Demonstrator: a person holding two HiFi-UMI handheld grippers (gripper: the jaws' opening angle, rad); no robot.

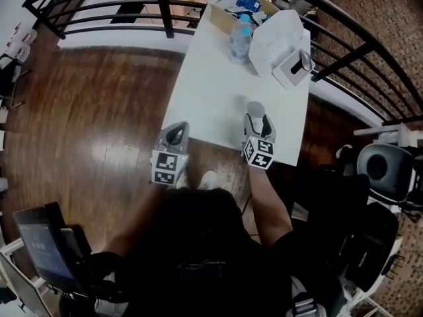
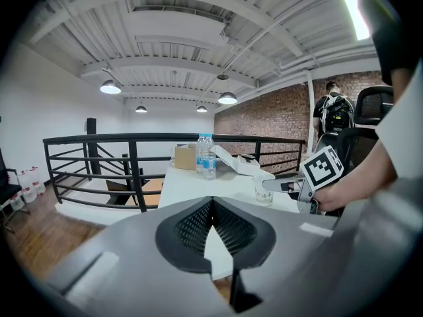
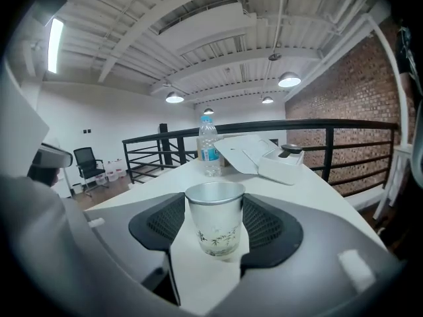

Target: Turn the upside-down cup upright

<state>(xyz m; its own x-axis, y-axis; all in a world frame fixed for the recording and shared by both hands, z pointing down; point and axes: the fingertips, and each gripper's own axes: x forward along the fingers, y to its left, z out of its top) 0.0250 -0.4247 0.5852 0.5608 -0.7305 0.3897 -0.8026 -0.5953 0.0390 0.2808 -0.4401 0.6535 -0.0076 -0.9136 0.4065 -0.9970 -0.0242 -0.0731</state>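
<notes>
Item one: a cup (image 3: 215, 223) with a leaf print, upright, mouth up, on our white table (image 1: 211, 91) near its front edge.

Item two: our right gripper (image 3: 215, 209), jaws pressed to the cup's two sides just under the rim. From the left gripper view, its tips reach the cup (image 2: 263, 191) from the side.

Item three: our left gripper (image 1: 175, 132), jaws together with nothing between them, held at the table's near left corner, well apart from the cup (image 1: 256, 109).

Item four: a water bottle (image 1: 241, 39), a cardboard box (image 1: 228, 15) and an open white case (image 1: 284, 45) at the far end of the table.

Item five: a black railing (image 1: 165, 5) beyond the table and a wooden floor (image 1: 99, 111) to its left.
</notes>
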